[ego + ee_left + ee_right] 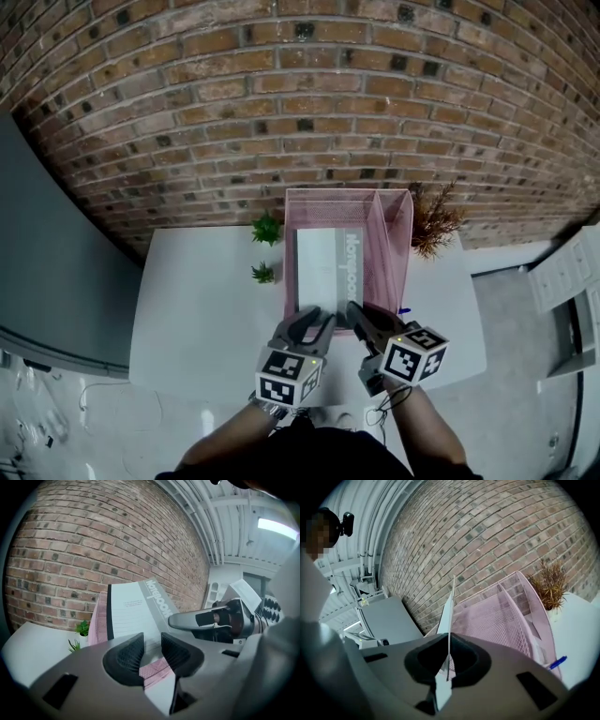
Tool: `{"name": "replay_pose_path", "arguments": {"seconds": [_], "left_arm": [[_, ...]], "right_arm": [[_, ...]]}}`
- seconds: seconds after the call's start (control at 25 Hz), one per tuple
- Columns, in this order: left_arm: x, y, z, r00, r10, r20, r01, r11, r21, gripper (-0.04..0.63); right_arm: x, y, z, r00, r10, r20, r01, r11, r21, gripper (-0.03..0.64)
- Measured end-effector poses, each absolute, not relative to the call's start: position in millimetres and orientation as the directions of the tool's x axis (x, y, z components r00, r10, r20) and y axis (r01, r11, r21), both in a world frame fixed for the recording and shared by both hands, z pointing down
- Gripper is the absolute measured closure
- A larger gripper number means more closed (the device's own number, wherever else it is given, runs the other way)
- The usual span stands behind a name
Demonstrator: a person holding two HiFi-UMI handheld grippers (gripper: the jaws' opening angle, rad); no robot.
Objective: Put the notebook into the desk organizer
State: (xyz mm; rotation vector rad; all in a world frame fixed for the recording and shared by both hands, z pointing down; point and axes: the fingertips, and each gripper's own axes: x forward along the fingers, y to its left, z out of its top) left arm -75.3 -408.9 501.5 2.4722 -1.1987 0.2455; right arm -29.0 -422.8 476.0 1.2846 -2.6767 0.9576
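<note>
Here, we find the white-and-grey softcover notebook (328, 272), black strip down its spine, over the left part of the pink wire-mesh desk organizer (396, 230). The organizer stands on the white table (202, 309) before a brick wall. Whether the notebook's far edge already rests inside the mesh we cannot tell from above.

The right gripper (361, 317) is clamped on the notebook's near edge. In the right gripper view the cover runs edge-on between the pads and rises out of them. The left gripper (319, 323) sits just beside it, jaws a little apart, nothing pinched. Through the gap we see the notebook's printed face and pink mesh beyond.

Relation that matters: the notebook lies straight ahead of both grippers. Its long axis runs away from us toward the wall, in line with the organizer's length. The right hand has the hold; the left is nearer the spine side.

We judge the next move to be a push forward and down along that axis, with the left jaws steadying. Risk: the limp cover buckling against the mesh. A blue pen (403, 310) lies just right of the organizer.
</note>
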Motion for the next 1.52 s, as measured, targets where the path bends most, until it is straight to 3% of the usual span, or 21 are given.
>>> {"name": "replay_pose_path", "arguments": {"seconds": [0.28, 0.8, 1.28, 1.52], "left_arm": [[-73, -412, 507, 0.612, -0.715, 0.337, -0.79, -0.563, 0.241, 0.48], [-72, -413, 512, 0.58, -0.725, 0.372, -0.813, -0.544, 0.207, 0.479], [-79, -416, 510, 0.554, -0.748, 0.364, -0.832, -0.498, 0.244, 0.479], [-83, -409, 489, 0.512, -0.797, 0.322, -0.859, -0.464, 0.217, 0.479]], "right_arm": [[-30, -430, 482, -0.657, -0.695, 0.291, -0.727, 0.483, -0.488, 0.578], [-35, -429, 487, -0.654, -0.641, 0.402, -0.756, 0.55, -0.354, 0.448], [-10, -418, 459, -0.647, -0.693, 0.318, -0.762, 0.57, -0.307, 0.454], [-1, -404, 447, -0.674, -0.692, 0.259, -0.737, 0.607, -0.297, 0.523]]}}
